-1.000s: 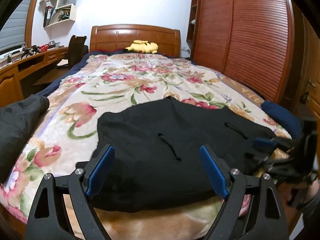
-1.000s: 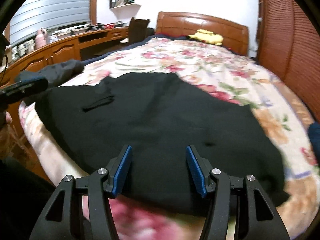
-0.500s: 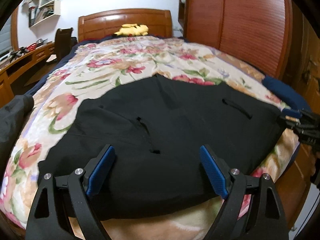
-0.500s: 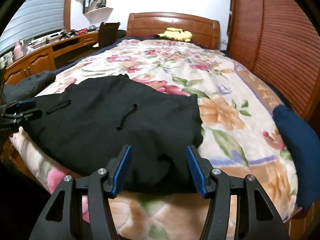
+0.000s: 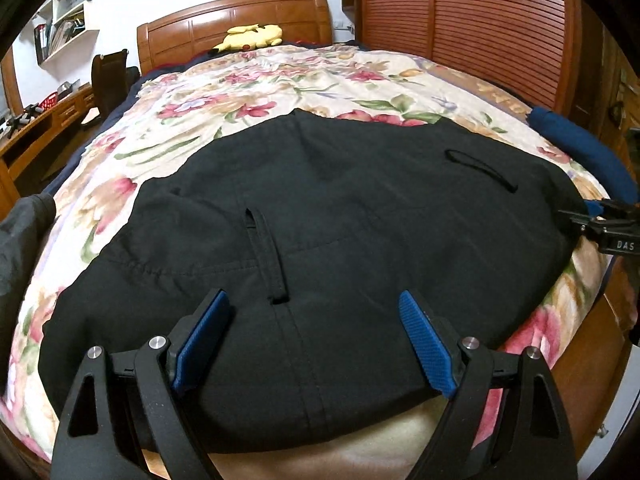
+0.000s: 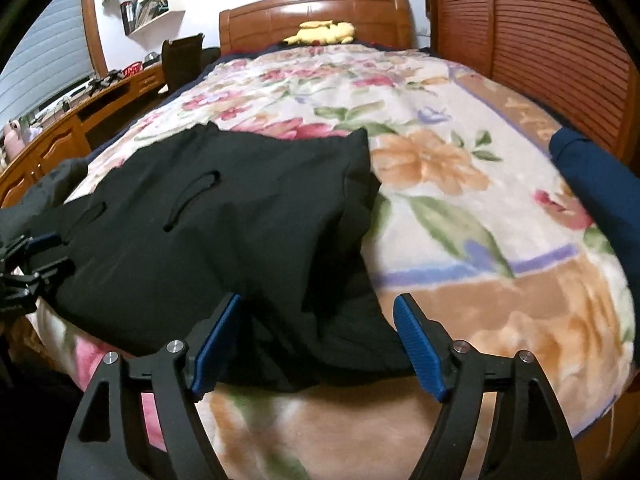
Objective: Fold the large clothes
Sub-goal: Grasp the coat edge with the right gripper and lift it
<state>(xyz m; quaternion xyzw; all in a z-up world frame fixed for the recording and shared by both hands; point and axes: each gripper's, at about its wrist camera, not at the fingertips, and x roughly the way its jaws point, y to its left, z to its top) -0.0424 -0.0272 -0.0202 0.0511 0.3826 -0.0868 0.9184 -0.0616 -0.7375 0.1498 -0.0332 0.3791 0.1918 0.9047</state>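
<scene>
2 grippers work over 1 black garment (image 5: 340, 240), which looks like a pair of shorts or trousers with belt loops (image 5: 266, 256) at the waistband, spread flat across the foot end of the bed on a floral blanket (image 5: 280, 92), its near hem lying along the bed's foot edge. The left gripper (image 5: 314, 340) stands wide open above that near hem towards the garment's left half, blue pads clear of the cloth and nothing held. The right gripper (image 6: 318, 344) has its jaws opening, and the bunched right corner of the garment (image 6: 320, 332) lies between the pads without being pinched, close to the foot edge of the bed. The cloth looks like a thin, soft woven fabric: light, limp, with no stiffness of its own, so it should drape and sag from any point it is lifted by and slide a little over the plush blanket. It is not fragile, but a shallow pinch on 1 layer would likely slip or drag only the top sheet. The firmest places to take hold appear to be the thicker stitched edges, the waistband and the 2 outer corners along the near hem, gripped through all layers. A grey garment (image 5: 20, 248) lies at the left edge of the bed and a navy one (image 5: 580, 152) at the right edge, both apart from the work.
</scene>
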